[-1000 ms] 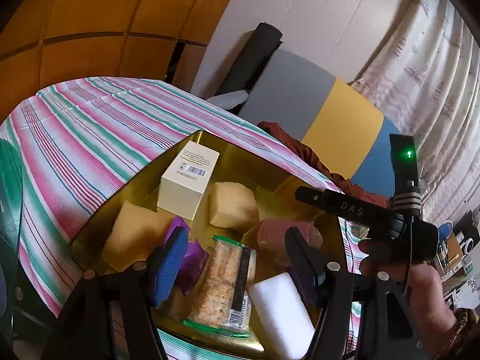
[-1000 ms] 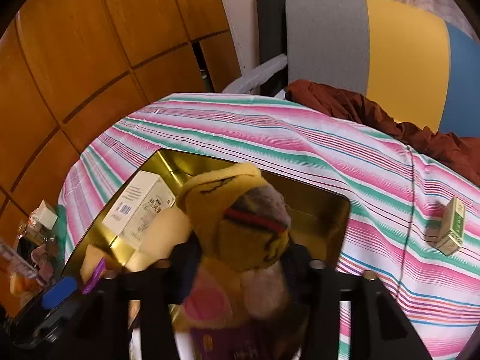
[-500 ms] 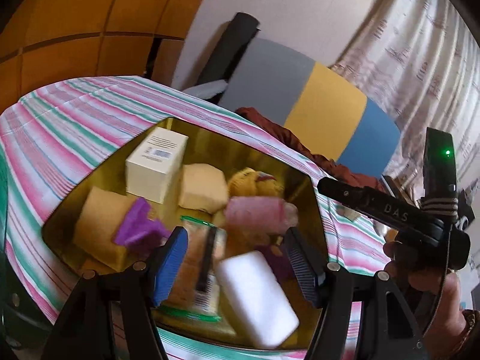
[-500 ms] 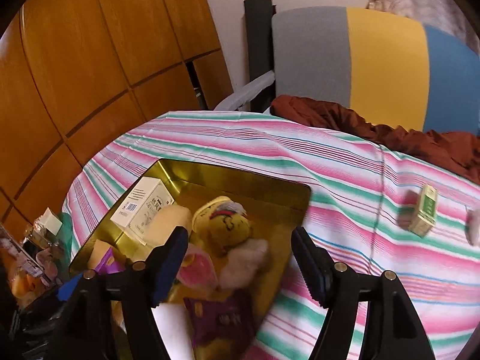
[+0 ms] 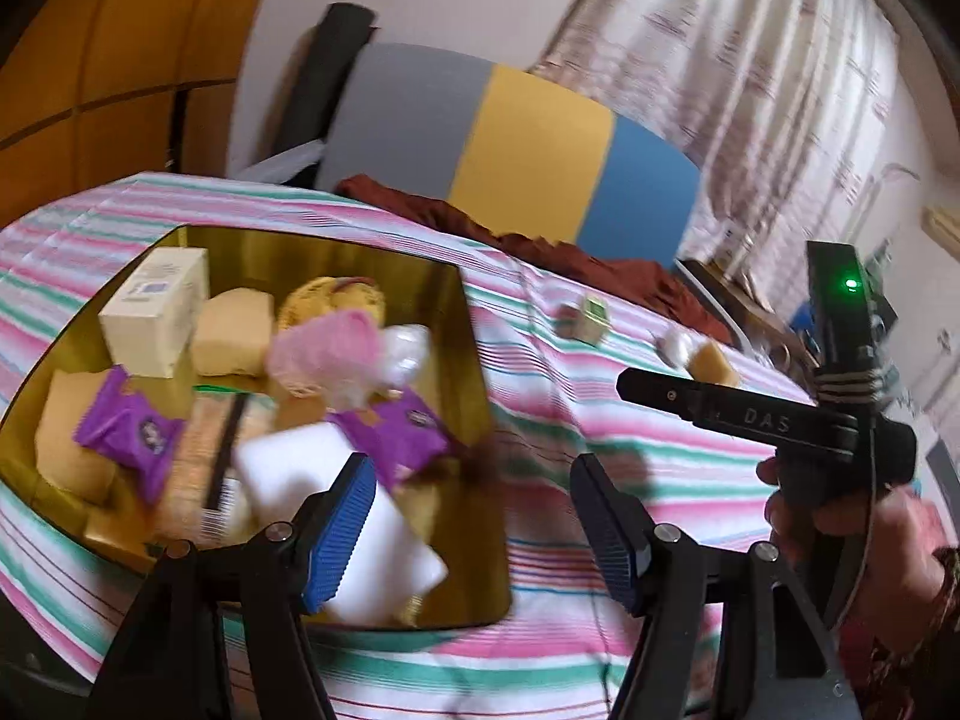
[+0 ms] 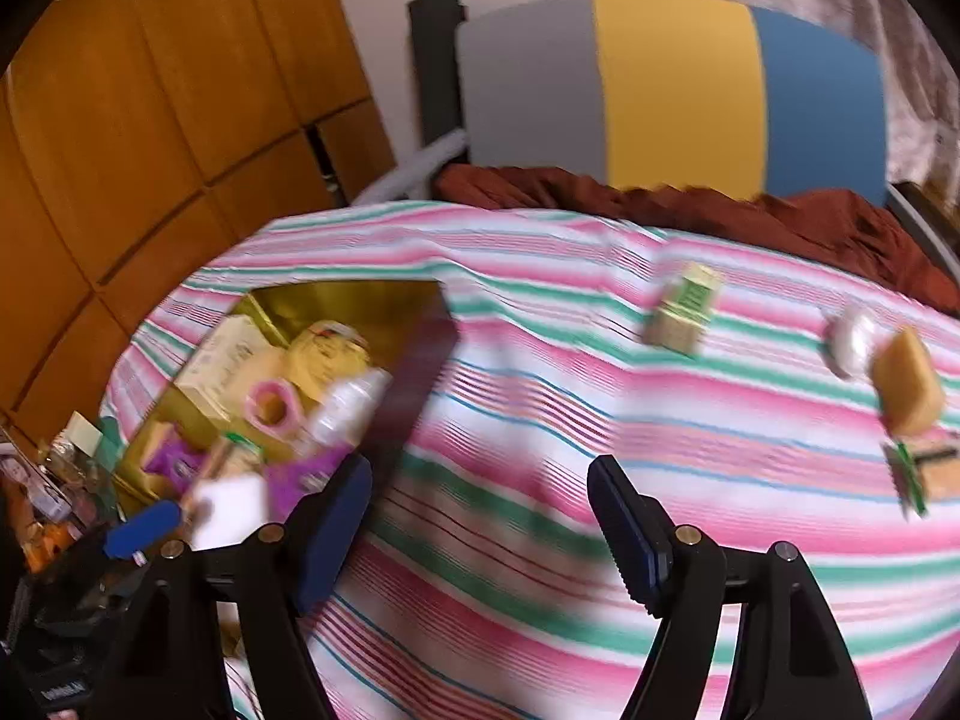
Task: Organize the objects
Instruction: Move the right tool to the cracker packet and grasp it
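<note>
The right gripper [image 6: 480, 531] is standing wide with nothing between its pads: its jaws have just been opening, and the yellow plush toy [image 6: 324, 354] they were clamping a second ago is now lying inside the gold tin [image 6: 354, 300], off to the left of the fingers, beside the cream box [image 6: 222, 354]. That drop is done, and the gripper is now swinging away from the tin, so only bare striped tablecloth [image 6: 540, 420] is showing between the pads.

The left gripper [image 5: 474, 516] is hovering wide and empty too, its left pad over the white foam block [image 5: 318, 480] at the tin's near right corner, its right pad out over the cloth.

Judging by what is lying loose, the task is well along but not finished. Ahead and right of the right fingers a small green-and-tan carton [image 6: 684, 312] is waiting, and further right a white round piece [image 6: 852, 336], a tan sponge [image 6: 906, 384] and a flat green-edged packet [image 6: 924, 474], close together.

Room is generous: the cloth between fingers and carton is clear. The tin's dark right wall is rising just left of the left pad, and the cloth's far edge is meeting a rust-brown blanket [image 6: 720, 210] beyond the carton.
</note>
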`<state>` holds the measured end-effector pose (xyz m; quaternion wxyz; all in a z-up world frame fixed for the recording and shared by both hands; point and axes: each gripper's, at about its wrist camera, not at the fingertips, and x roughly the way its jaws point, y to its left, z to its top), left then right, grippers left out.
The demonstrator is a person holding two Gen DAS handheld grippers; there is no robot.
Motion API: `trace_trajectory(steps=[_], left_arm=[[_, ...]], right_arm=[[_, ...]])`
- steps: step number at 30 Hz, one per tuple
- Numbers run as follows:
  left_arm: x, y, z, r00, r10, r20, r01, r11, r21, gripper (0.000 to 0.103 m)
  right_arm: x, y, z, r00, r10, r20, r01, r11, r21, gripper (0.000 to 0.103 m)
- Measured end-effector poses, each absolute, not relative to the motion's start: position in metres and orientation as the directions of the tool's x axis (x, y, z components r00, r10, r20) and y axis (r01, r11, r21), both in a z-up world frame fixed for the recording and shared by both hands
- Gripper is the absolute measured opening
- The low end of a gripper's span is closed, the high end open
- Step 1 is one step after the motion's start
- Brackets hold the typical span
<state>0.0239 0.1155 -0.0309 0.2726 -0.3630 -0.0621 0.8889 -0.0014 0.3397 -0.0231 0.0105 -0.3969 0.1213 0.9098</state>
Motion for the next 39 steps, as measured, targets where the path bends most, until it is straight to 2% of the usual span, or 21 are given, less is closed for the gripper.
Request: trace_trajectory(steps=[4,17,22,27,36,39], left_arm=[[0.04,0.136,-0.028,-0.58,0.539,-0.611,-0.507,-0.826,-0.248,0.068],[0.065,0.185,-0.036,-0.474,0.575,-0.667,-0.616,-0.758,-0.216,0.068],[0.071,0.196,-0.037,-0.463,0.565,-0.683,-0.636,-0.749,-0.189,0.068],[0.071,0.202,-0.04,-0.457,0.547,-0.702,-0.637,-0.752,-0.171,0.068],[0.071,0.207,-0.041,-0.463,0.515,-0.721,-0.634,-0.761,-0.137,0.068],[0.07,0.209,-0.044,-0.46,0.511,-0.726,-0.633,-0.762,-0.134,0.068]], right_arm=[[0.021,0.37,-0.035,-0.665,-0.039,-0.746,-0.174,-0.963,0.204,0.076],[0.082,0.484,-0.063,-0.577,0.129,-0.807,-0.403,-0.904,0.144,0.078],[0.096,0.529,-0.058,-0.551,0.235,-0.801,-0.471,-0.88,0.066,0.08],[0.1,0.591,-0.052,-0.538,0.308,-0.785,-0.572,-0.817,0.072,0.083],[0.076,0.661,-0.069,-0.505,0.292,-0.812,-0.662,-0.734,0.148,0.083],[0.068,0.669,-0.077,-0.508,0.256,-0.822,-0.654,-0.736,0.175,0.074]])
